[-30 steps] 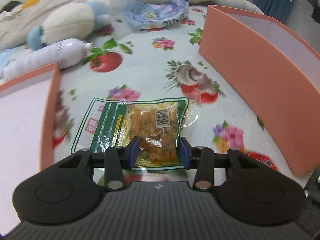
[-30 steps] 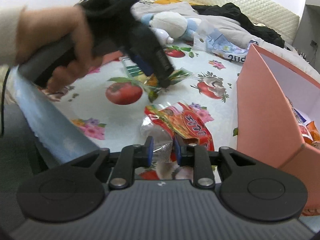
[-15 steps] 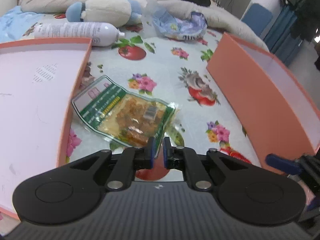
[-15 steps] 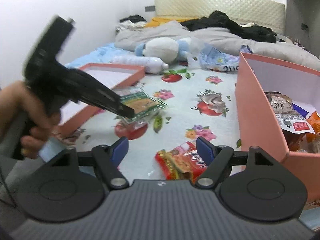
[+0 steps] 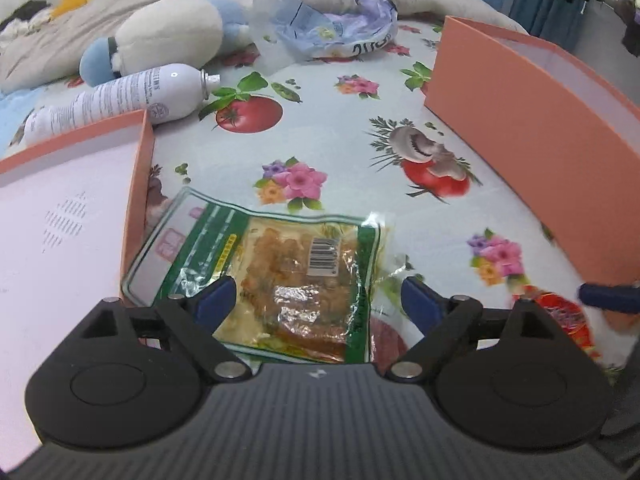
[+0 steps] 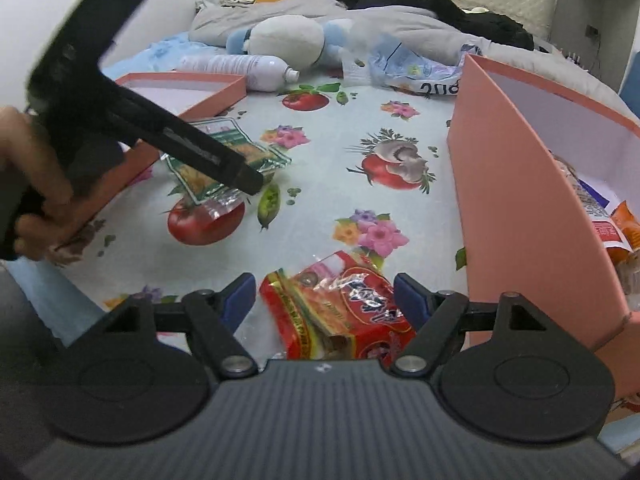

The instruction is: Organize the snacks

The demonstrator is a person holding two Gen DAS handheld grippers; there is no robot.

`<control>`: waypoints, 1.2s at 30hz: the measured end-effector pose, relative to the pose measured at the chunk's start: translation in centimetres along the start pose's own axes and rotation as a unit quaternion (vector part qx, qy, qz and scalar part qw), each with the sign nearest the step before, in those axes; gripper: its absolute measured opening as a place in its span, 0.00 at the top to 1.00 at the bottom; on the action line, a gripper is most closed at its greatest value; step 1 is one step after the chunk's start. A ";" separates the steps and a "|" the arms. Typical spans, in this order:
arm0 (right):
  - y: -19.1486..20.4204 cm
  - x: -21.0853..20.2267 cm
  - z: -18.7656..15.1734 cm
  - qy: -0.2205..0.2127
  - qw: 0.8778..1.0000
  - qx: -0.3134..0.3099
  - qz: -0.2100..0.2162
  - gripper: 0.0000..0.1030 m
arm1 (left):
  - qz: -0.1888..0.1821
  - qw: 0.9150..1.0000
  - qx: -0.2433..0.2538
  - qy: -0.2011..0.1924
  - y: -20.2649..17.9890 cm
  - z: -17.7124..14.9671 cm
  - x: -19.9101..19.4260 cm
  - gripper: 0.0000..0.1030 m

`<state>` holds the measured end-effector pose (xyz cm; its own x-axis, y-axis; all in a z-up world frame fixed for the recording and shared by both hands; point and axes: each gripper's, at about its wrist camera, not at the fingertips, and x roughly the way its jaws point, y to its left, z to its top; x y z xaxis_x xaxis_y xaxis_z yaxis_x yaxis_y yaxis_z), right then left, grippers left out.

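Note:
A green-edged clear snack pack [image 5: 280, 276] lies on the flowered cloth beside the pink box lid [image 5: 60, 216]. My left gripper [image 5: 316, 304] is open, its fingers either side of the pack's near end. A red snack pack [image 6: 340, 312] lies on the cloth between the open fingers of my right gripper [image 6: 324, 296]. The tall pink box [image 6: 532, 200] stands to the right and holds several snack packs [image 6: 600, 216]. The right wrist view also shows the left gripper [image 6: 240, 172] over the green pack [image 6: 200, 168].
A white spray bottle [image 5: 116, 96], a blue and white plush toy [image 5: 168, 32] and a crumpled plastic bag [image 5: 332, 28] lie at the back of the bed. Grey bedding and dark clothes [image 6: 440, 4] pile behind them. The pink box wall [image 5: 532, 120] stands at the right.
My left gripper went from shut on the green pack to open, and the pack lies flat. My right gripper stayed open and moved closer around the red pack.

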<state>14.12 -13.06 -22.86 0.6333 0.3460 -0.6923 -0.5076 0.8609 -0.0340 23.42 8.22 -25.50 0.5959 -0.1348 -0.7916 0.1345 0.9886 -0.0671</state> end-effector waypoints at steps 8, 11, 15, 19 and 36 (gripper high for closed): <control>-0.1 2.0 -0.4 0.025 1.000 -0.011 0.001 0.20 | 0.026 0.999 0.022 0.018 -0.7 -0.3 1.3 0.23; -0.3 2.0 -0.3 0.021 1.000 -0.005 0.011 0.33 | 0.024 0.999 0.025 0.015 -1.3 -0.2 1.0 0.42; -0.7 1.8 0.1 0.017 1.000 0.004 0.019 0.46 | 0.030 0.999 0.019 0.008 -2.2 -0.3 0.7 0.55; -0.6 0.8 0.7 0.002 1.000 0.006 0.021 0.85 | 0.016 1.000 -0.024 -0.004 -2.1 -0.4 -0.3 0.65; -2.7 -6.4 2.7 -0.059 0.995 0.079 0.034 0.91 | -0.015 0.983 -0.163 -0.079 -4.8 -0.7 -10.2 0.70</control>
<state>12.98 -16.56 -16.42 0.6697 0.4392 -0.5989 -0.4596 0.8785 0.1304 16.14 4.94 -17.59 0.7140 -0.1467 -0.6846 -0.0930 0.9493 -0.3004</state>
